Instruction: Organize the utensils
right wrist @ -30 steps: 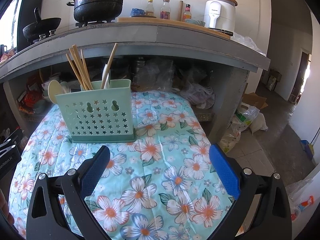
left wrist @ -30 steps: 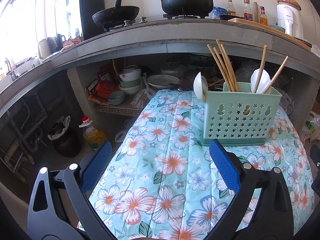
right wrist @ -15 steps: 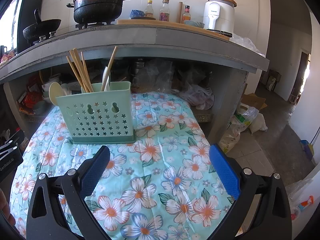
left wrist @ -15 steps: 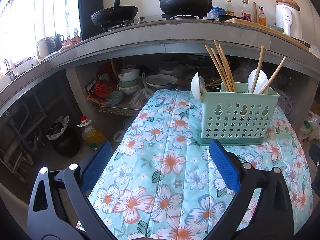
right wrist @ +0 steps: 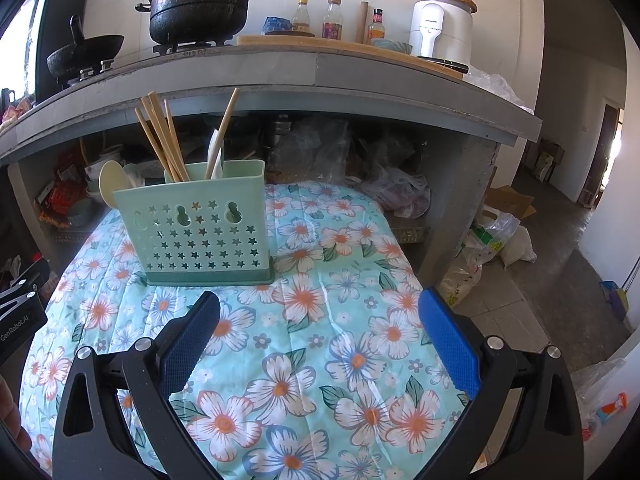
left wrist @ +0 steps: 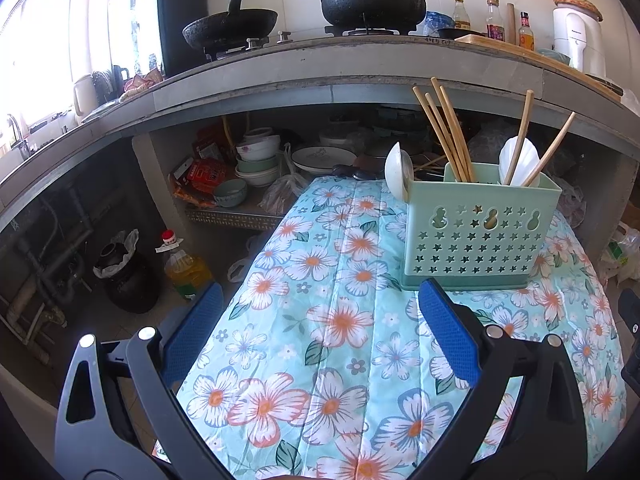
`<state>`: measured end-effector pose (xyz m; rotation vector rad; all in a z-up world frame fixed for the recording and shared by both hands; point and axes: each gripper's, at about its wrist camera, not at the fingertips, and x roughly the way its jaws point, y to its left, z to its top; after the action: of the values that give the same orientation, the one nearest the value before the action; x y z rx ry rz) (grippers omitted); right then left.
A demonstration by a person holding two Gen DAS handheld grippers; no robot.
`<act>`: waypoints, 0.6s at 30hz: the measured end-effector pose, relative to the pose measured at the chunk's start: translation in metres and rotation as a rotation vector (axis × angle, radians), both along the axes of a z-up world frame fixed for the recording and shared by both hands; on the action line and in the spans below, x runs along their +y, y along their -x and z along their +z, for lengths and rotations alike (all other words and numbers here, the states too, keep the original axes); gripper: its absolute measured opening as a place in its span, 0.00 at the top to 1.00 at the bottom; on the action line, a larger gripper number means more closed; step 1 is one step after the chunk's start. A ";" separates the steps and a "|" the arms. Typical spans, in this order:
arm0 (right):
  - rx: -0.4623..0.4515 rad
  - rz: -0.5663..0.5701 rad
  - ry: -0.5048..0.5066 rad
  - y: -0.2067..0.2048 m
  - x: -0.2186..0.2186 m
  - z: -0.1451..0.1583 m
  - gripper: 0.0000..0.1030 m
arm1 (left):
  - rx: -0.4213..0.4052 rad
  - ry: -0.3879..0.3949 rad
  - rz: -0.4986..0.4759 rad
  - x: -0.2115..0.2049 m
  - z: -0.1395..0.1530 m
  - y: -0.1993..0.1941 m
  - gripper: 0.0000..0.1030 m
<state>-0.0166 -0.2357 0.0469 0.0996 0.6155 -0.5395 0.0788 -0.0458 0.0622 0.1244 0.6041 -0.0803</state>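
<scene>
- Two tools are hovering low over the desk, the left tool (left wrist: 320,332) and the right tool (right wrist: 320,332), each with its blue pads spread wide apart and carrying nothing.
- The green caddy (left wrist: 478,236) is standing upright on the floral cloth (left wrist: 336,320), sitting at about one o'clock from the left tool and eleven o'clock from the right.
- Wooden chopsticks (left wrist: 446,132) and a white spoon (left wrist: 518,162) are already standing inside it; another spoon (left wrist: 398,168) is perhaps hanging off the caddy's nine o'clock wall, though the attachment is hidden.
- No loose utensil is showing on the cloth, so sorting is looking nearly finished; any regrouping is calling for a pinch high on a stick while the other tool is steadying the caddy.
- At twelve o'clock a concrete counter (right wrist: 280,76) is carrying a black pot (right wrist: 200,8), with bowls stacked beneath.
</scene>
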 end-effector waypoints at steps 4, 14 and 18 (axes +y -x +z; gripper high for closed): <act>-0.001 0.000 0.000 0.000 0.000 0.000 0.06 | 0.001 0.000 0.000 0.000 0.000 0.000 0.08; 0.000 0.000 -0.005 -0.001 0.000 -0.001 0.06 | 0.002 0.001 0.002 0.000 0.000 0.000 0.08; 0.000 0.001 -0.005 -0.001 0.000 -0.001 0.06 | 0.002 0.000 0.001 0.000 0.000 0.000 0.08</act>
<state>-0.0156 -0.2358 0.0463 0.1046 0.6167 -0.5370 0.0791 -0.0459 0.0625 0.1243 0.6066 -0.0792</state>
